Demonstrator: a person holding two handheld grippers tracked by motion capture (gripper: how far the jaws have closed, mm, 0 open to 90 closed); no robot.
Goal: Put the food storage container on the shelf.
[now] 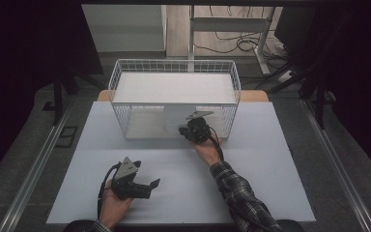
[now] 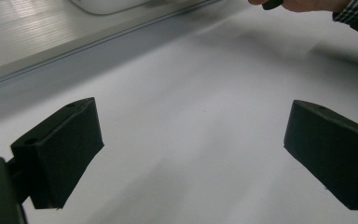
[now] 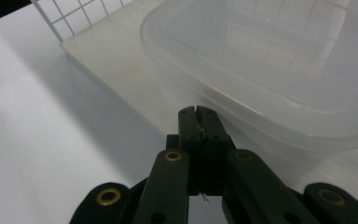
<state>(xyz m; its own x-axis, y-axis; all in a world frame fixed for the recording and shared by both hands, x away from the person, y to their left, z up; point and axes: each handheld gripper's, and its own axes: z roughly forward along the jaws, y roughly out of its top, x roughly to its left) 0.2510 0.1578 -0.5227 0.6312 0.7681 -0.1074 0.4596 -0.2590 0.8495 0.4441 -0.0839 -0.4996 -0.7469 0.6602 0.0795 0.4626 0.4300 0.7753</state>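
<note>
- Nearest the high camera, the left gripper (image 1: 136,186) lies low over the white table sheet (image 1: 251,193), held in the person's left hand (image 1: 112,204); it points toward the table's right side, apparently parked out of the way.
- Left gripper view: its two black pads (image 2: 60,151) stand wide apart with nothing but bare sheet between them, a posture that reads as waiting, not gripping.
- Wire basket (image 1: 121,82), centre rear: it sits on the far part of the sheet, its near wall facing the person.
- Right gripper (image 1: 196,129): reaches forward to the basket's near wall, the plaid sleeve (image 1: 239,191) stretched out behind it.
- Right gripper view: the jaws are pressed together, tips (image 3: 198,116) touching, nothing held. They point at a clear plastic container (image 3: 270,70) resting on a pale board (image 3: 112,60) by the wire grid, probably the object of interest; whether they touch it cannot be told.
</note>
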